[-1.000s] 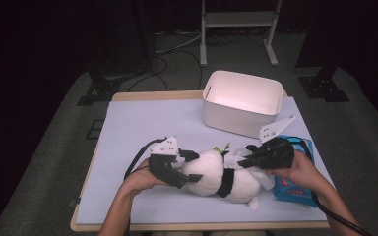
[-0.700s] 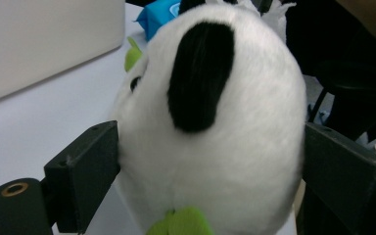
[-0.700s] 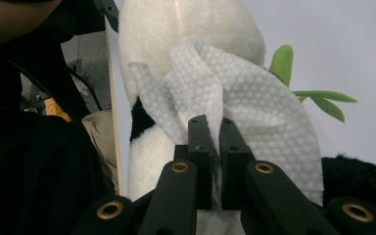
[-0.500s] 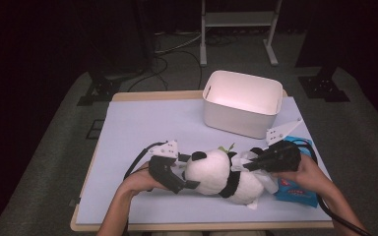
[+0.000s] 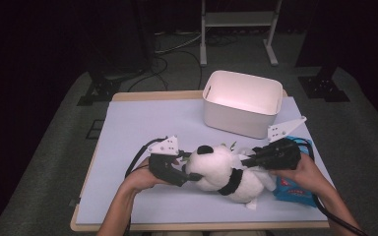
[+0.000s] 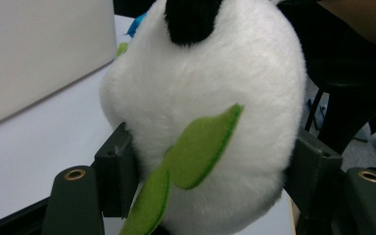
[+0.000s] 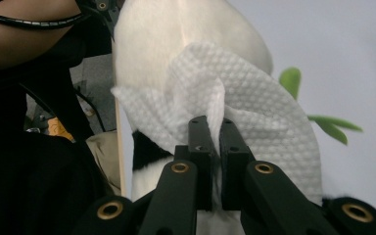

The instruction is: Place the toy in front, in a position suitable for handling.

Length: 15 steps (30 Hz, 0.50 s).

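A white and black panda plush [image 5: 221, 169] lies on the table's front half, head to the left. My left gripper [image 5: 189, 172] has just been closing its jaws on the head. In the left gripper view both pads press into the white head [image 6: 205, 88], with a green felt leaf [image 6: 196, 147] hanging in front. My right gripper [image 5: 246, 160] reaches in from the right, shut on a white textured wipe [image 7: 240, 93]. The right gripper [image 7: 214, 132] holds that wipe against the plush's body [image 7: 176, 29].
A white tub [image 5: 241, 103] stands at the back right of the pale tabletop [image 5: 142, 123]. A blue packet [image 5: 293, 189] lies under the right hand near the front right edge. Open table surface stretches to the left and back left.
The left gripper's jaws have drawn in around the panda's head. The right gripper with the wipe has stayed where it was on the body.
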Tool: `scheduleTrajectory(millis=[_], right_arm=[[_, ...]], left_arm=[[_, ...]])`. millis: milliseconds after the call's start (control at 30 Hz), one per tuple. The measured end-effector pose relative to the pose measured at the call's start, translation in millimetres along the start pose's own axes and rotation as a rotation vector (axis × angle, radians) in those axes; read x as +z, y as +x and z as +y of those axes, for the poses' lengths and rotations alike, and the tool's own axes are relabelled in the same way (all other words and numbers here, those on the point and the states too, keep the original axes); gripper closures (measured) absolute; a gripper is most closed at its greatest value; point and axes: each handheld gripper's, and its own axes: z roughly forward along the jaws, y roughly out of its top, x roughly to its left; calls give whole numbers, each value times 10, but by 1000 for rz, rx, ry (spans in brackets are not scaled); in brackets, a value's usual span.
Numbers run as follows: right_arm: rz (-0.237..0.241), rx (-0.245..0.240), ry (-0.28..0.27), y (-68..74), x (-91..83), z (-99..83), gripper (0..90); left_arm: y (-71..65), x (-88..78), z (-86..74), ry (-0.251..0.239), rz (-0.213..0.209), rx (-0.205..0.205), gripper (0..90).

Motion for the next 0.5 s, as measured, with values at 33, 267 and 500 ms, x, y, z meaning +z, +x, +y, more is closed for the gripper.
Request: scheduleTrajectory(millis=[33,267,500], right_arm=[[7,-6,-2,8,15,30,861],[15,-29,-27,32,96,189,861],[34,-13,4,-3,198,116,861]], left_arm=[[-10,-14,36,0,-1,11,322],[-64,-203,252,-12,39,54,328],[-62,-211,265,7,43,57,315]])
